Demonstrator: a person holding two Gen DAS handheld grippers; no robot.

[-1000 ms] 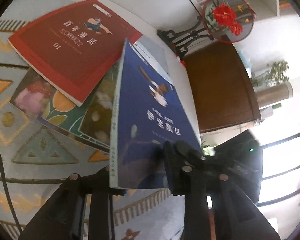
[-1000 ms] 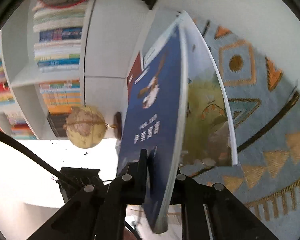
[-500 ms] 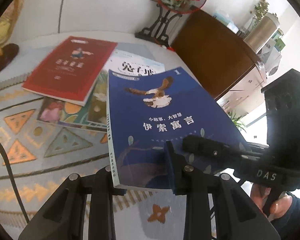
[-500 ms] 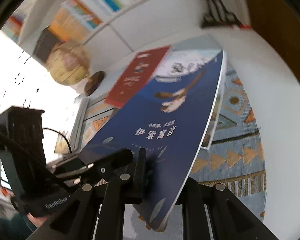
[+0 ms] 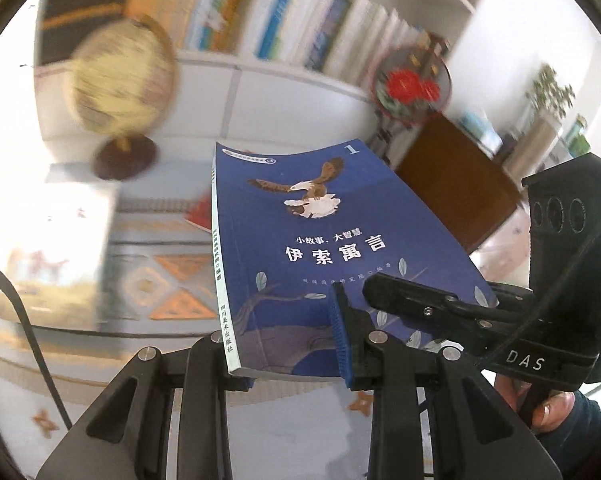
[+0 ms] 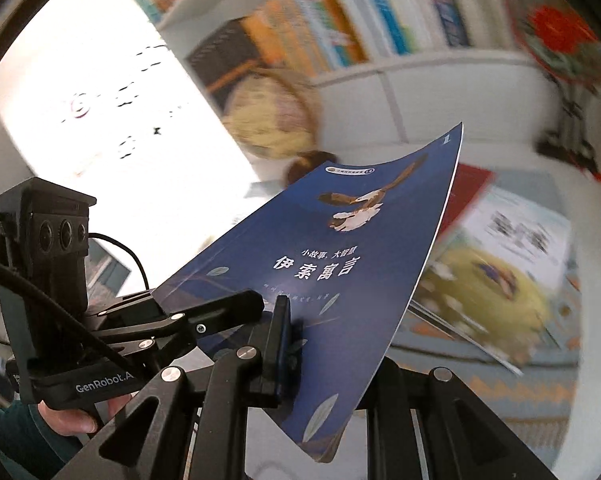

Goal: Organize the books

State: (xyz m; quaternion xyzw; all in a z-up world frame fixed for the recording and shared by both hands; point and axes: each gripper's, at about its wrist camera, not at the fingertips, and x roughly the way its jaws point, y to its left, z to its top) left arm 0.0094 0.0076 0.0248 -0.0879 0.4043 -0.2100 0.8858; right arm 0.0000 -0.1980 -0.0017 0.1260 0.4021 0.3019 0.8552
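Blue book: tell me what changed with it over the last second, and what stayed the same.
The blue book went from standing on edge over the patterned cloth to cover-up, and was lifted toward the bookshelf, which now fills the background. The red book and the others were left lying below. Unchanged: the left gripper and right gripper both stay clamped on the book's near end.

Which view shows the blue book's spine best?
Left wrist: the blue book shows its spine running up the cover's left side, print visible, above the left gripper. The right wrist view shows only the cover and its opposite, page-side edge, clamped by the right gripper.
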